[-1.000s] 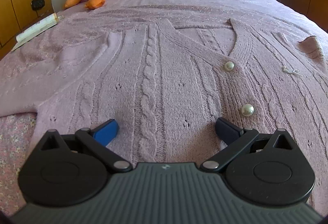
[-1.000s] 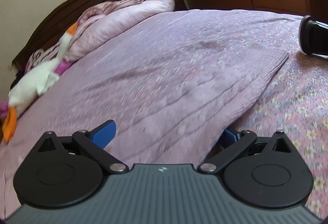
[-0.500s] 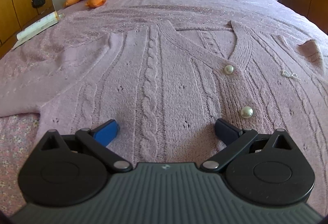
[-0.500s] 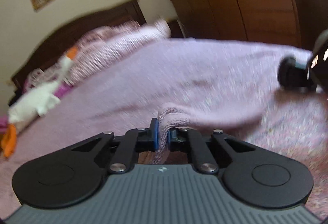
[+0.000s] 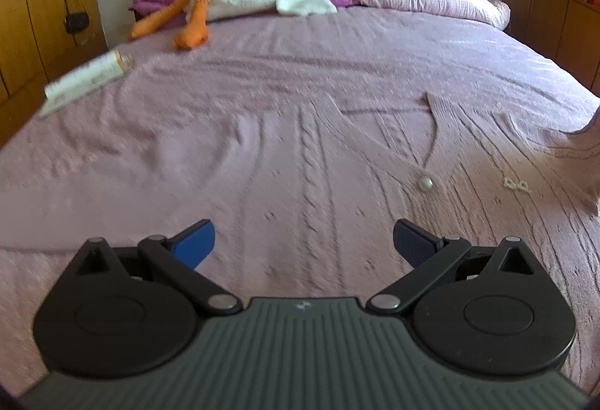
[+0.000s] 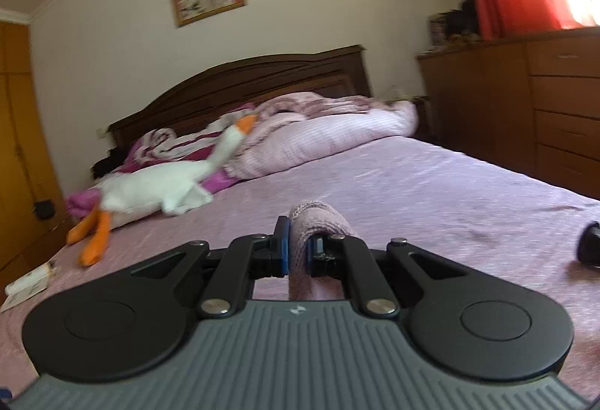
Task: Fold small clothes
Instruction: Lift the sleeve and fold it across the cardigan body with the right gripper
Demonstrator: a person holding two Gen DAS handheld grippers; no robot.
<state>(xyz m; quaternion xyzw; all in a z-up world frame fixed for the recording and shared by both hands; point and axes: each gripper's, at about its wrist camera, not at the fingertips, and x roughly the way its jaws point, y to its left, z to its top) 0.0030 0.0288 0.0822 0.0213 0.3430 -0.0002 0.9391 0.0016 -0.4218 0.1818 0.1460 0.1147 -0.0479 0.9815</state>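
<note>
Pink knit cardigan (image 5: 311,162) lies flat on the bed (image 5: 337,46). Your right gripper (image 6: 296,252) pinches its edge; the left gripper (image 5: 303,241) hovers spread. Carry the fold straight across, keeping tension even.

The left gripper (image 5: 303,241) is held low over the bed's near edge, its two blue-padded fingers (image 5: 195,239) spread wide apart with nothing between them, pointing toward the headboard end. The right gripper (image 6: 296,252) is lifted higher and aimed toward the head of the bed, slightly tilted, its jaws drawn close together and pinching a roll of pink knit fabric (image 6: 318,219) between the pads.
</note>
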